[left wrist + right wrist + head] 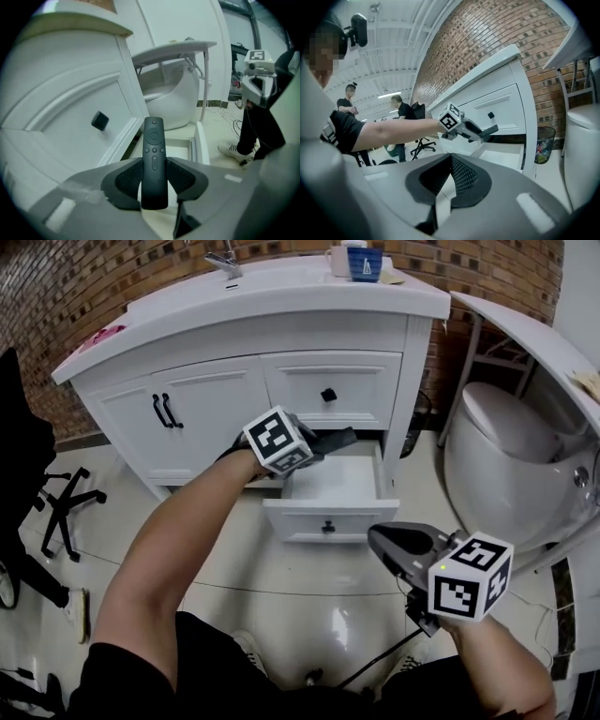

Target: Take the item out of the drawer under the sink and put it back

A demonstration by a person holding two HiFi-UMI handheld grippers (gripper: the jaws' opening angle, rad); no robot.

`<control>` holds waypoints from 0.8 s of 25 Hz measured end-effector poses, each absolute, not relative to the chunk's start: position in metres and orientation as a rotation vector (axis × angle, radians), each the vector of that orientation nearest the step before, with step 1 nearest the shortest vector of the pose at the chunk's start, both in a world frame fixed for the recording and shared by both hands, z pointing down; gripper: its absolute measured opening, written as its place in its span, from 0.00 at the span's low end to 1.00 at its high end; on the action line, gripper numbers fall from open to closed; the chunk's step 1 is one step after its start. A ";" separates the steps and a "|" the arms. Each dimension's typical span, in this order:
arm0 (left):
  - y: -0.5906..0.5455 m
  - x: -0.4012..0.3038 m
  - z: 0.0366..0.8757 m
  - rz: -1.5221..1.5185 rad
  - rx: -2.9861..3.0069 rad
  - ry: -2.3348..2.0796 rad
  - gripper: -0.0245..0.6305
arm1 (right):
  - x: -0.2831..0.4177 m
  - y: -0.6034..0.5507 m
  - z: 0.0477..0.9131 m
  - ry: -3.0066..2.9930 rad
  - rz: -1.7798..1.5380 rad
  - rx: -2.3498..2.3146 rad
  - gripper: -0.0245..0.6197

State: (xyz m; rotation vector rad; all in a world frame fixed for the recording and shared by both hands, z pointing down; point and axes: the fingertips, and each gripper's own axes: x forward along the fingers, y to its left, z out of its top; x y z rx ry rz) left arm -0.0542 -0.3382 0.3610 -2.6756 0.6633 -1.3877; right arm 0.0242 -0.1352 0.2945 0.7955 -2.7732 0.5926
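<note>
Head view: brick wall [84,296] across the back. In front of it stands a white vanity [122,418] with a sink top [281,296].
- White toilet [506,456] at the vanity's right, lid down.
- Black office chair [66,507] on the floor at far left.
- Vanity's right side has two drawers. Upper drawer [328,390] is closed, with a black knob. Lower drawer [328,512] is pulled out, and the part of its white inside that shows is bare.
- Left gripper [323,444] is held on an outstretched arm over the back left corner of the lower drawer, above its rim and pointing down at a slant.
- Right gripper [451,161] is held low and near the body, in front of the drawer's face and apart from it. Right gripper view: the two pads meet at their tips, pressed together, with nothing between them.
- Waste bin [543,143] stands by the wall between vanity and toilet, with scraps inside.
- Black remote control [153,140], left gripper view: pinched lengthwise between the left pads, one pad on each long edge. Button face is toward the camera. The top end sticks out past the jaws, and the bottom end hangs behind them. It is out of the drawer, in the air over the open compartment.
- Blue cup [364,263] on the sink top, right rear.
- Chrome tap [225,263] at centre rear.
</note>
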 end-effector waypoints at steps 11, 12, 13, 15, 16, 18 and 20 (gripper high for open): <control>-0.229 -0.080 0.271 -0.820 -2.841 0.874 0.29 | 0.023 -0.137 0.283 -2.801 0.578 0.870 0.04; -0.219 -0.083 0.268 -0.777 -2.854 0.895 0.29 | 0.021 -0.136 0.281 -2.804 0.564 0.874 0.04; -0.211 -0.086 0.264 -0.730 -2.871 0.921 0.29 | 0.019 -0.135 0.280 -2.806 0.555 0.872 0.04; -0.194 -0.089 0.261 -0.622 -2.923 0.970 0.29 | 0.013 -0.131 0.281 -2.803 0.551 0.855 0.04; -0.184 -0.090 0.261 -0.571 -2.957 0.983 0.29 | 0.010 -0.128 0.282 -2.801 0.553 0.842 0.04; -0.165 -0.090 0.264 -0.498 -3.026 0.993 0.29 | 0.005 -0.123 0.284 -2.797 0.556 0.817 0.04; -0.149 -0.093 0.263 -0.447 -3.076 0.999 0.29 | 0.002 -0.119 0.284 -2.801 0.554 0.802 0.04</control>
